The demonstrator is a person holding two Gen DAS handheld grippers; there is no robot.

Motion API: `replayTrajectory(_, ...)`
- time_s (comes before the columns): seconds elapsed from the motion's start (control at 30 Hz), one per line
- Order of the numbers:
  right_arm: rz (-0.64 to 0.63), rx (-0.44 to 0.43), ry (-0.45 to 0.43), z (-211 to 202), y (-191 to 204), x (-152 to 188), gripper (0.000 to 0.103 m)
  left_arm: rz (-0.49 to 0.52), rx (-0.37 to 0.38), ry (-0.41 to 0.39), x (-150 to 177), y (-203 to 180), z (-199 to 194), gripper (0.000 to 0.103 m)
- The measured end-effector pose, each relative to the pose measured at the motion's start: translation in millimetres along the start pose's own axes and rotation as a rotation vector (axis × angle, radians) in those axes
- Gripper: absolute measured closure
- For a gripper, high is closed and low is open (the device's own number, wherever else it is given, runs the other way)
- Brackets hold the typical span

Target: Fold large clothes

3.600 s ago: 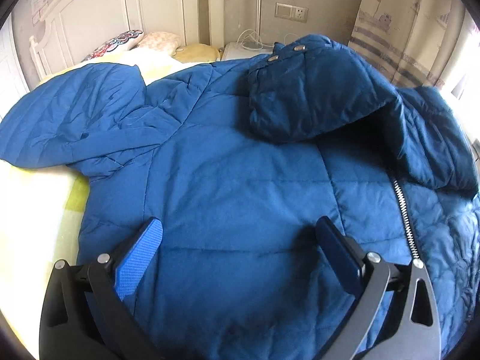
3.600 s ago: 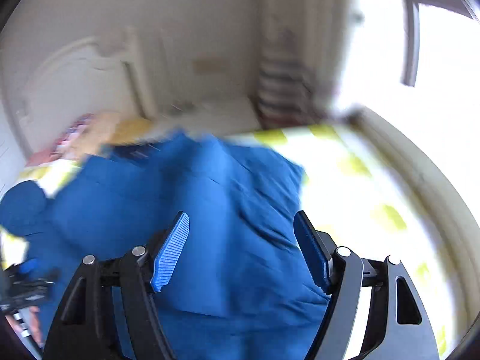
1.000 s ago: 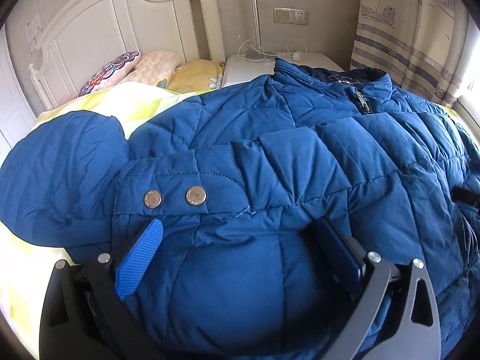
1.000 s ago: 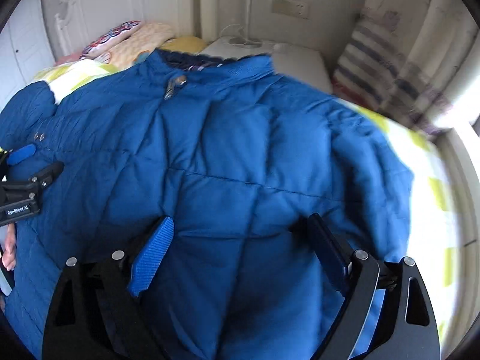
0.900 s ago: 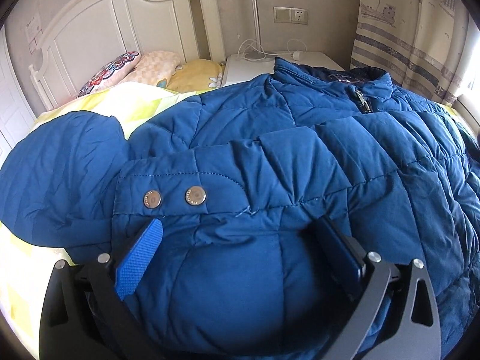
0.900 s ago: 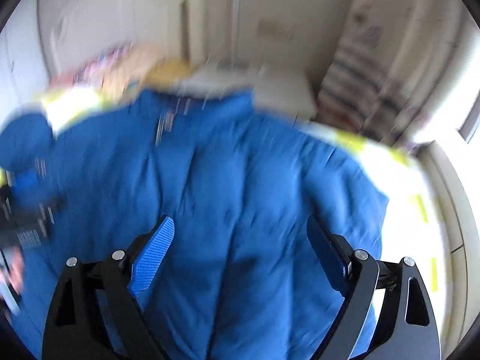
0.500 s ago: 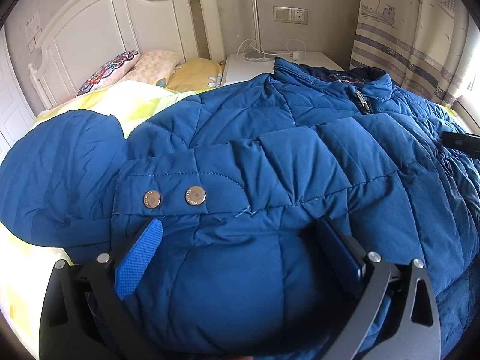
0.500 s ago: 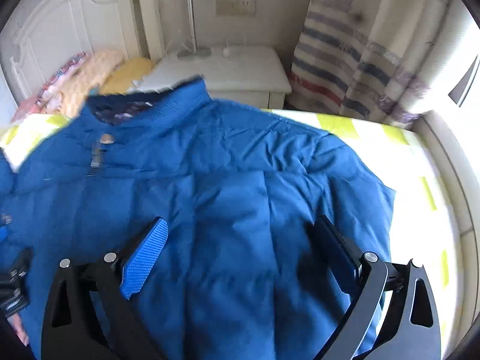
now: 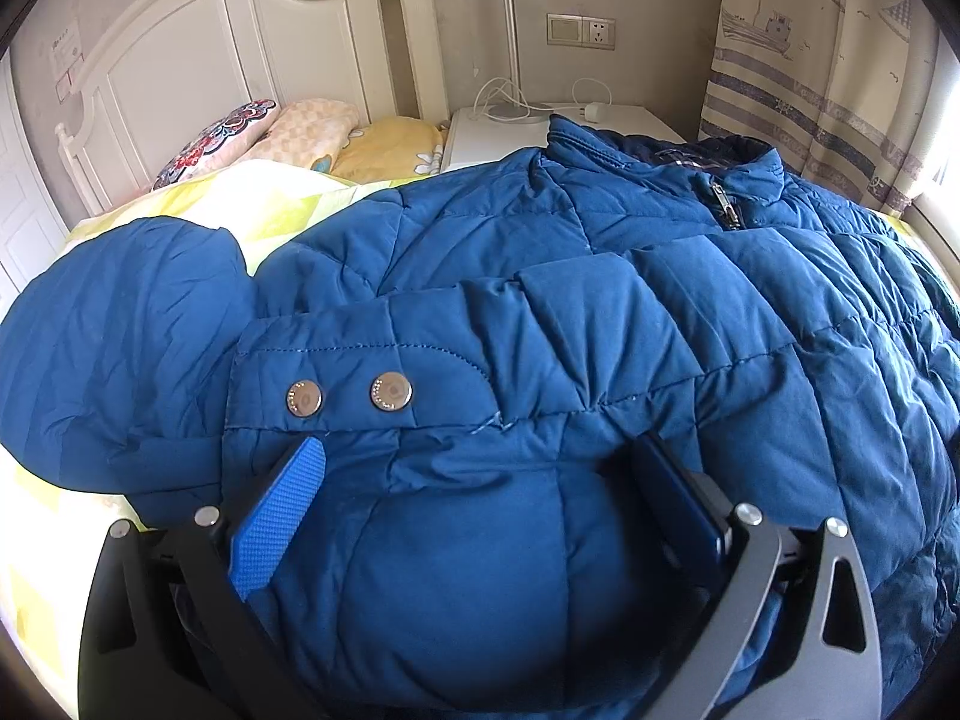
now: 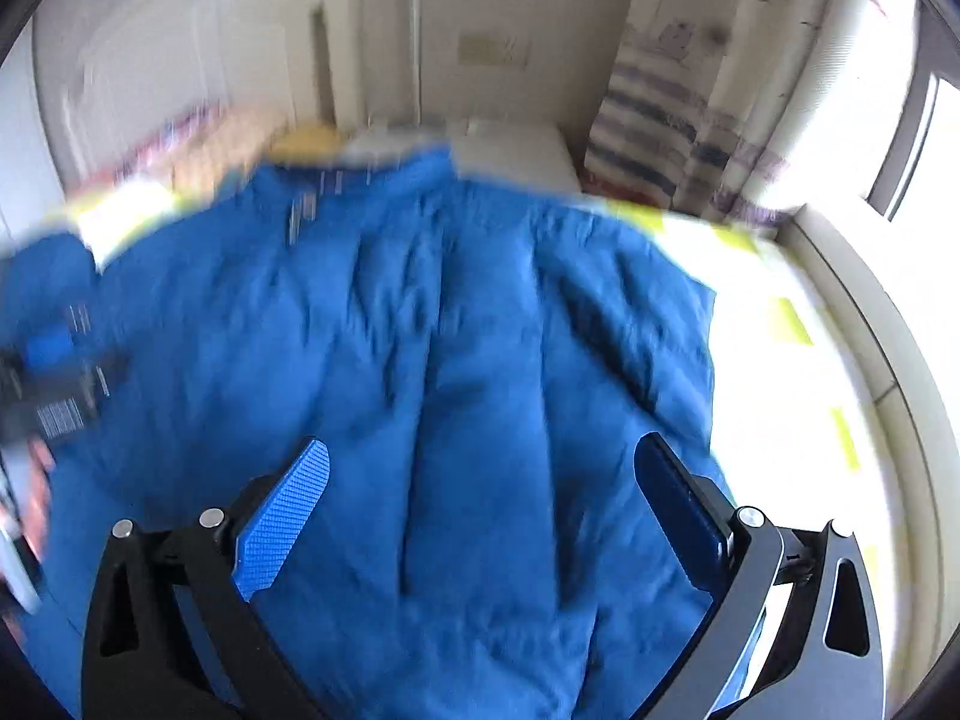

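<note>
Left claw (image 9: 474,498) sits low over the near edge of the bed, jaws wide, a puffed quilted bulge of the blue jacket (image 9: 600,330) swelling up between the pads; whether the pads press the fabric cannot be told, it looks like loose contact only. Right claw (image 10: 480,498) is over the jacket's other side, jaws opening, near their widest, blue fabric below and between them but nothing pinched; that view is smeared with motion blur.

Jacket lies spread across the bed, covering most of the yellow-green bedsheet (image 9: 282,204). A sleeve cuff with two snap buttons (image 9: 348,395) lies folded across the chest just beyond the left claw. Further on, zipper pull (image 9: 729,210) and collar point toward the far edge. Pillows (image 9: 288,132) sit at the far left corner against the white headboard (image 9: 198,72); nightstand (image 9: 510,132) and curtain (image 9: 810,78) lie beyond.

Risks, as a judgement: the padding is springy, so the folded sleeve may slide back open once released. A shallow bite could take only the slick outer shell and slip. The fast-moving right claw could snag the collar or drag the right side toward the bed's right edge.
</note>
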State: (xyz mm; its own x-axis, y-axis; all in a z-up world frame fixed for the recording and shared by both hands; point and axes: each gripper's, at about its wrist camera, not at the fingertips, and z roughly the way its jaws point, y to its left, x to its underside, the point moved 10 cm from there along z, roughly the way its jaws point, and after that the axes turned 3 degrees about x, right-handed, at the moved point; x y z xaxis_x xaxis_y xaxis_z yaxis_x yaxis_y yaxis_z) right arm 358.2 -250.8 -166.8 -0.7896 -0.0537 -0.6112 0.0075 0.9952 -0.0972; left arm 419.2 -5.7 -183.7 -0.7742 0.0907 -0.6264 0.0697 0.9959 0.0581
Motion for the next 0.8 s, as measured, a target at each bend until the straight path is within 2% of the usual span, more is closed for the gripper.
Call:
replayTrajectory(0.1, 0.000, 0.010, -0.011, 12, 1, 11, 0.005, -0.016, 0.035, -0.019, 0, 2, -5, 0.002)
replayTrajectory(0.2, -0.001, 0.021, -0.011, 11, 1, 11, 0.005, -0.134, 0.177, -0.096, -8, 21, -34, 0.005)
replayTrajectory(0.23, -0.002, 0.021, -0.014, 11, 1, 11, 0.005, -0.227, 0.224, -0.153, -15, 42, -53, 0.005)
replayTrajectory(0.3, 0.002, 0.015, -0.015, 10, 1, 13, 0.005, -0.424, 0.255, -0.244, -21, 95, -82, 0.005)
replayTrajectory(0.33, 0.007, 0.008, -0.014, 11, 0, 12, 0.005, -0.594, 0.291, -0.295, -16, 140, -96, 0.006)
replayTrajectory(0.4, 0.011, 0.003, -0.011, 10, 1, 13, 0.005, -0.855, 0.332, -0.340, 5, 209, -104, 0.006)
replayTrajectory(0.43, 0.009, 0.005, -0.011, 12, 0, 10, 0.005, -0.942, 0.329, -0.348, 15, 235, -103, 0.007)
replayTrajectory(0.5, 0.009, 0.005, -0.011, 13, 0, 9, 0.005, -1.125, 0.265, -0.361, 45, 303, -100, 0.013)
replayTrajectory(0.6, 0.009, 0.006, -0.011, 13, 0, 10, 0.005, -1.257, 0.206, -0.428, 66, 375, -102, 0.015)
replayTrajectory(0.67, 0.009, 0.006, -0.011, 13, -1, 9, 0.005, -1.289, 0.186, -0.437, 65, 407, -98, 0.015)
replayTrajectory(0.73, 0.011, 0.003, -0.011, 13, -1, 10, 0.005, -1.295, 0.205, -0.433, 53, 431, -88, 0.018)
replayTrajectory(0.77, 0.012, 0.003, -0.012, 12, 0, 10, 0.005, -1.296, 0.228, -0.428, 45, 439, -81, 0.028)
replayTrajectory(0.8, 0.013, 0.002, -0.012, 12, 0, 10, 0.005, -1.293, 0.254, -0.422, 39, 443, -76, 0.052)
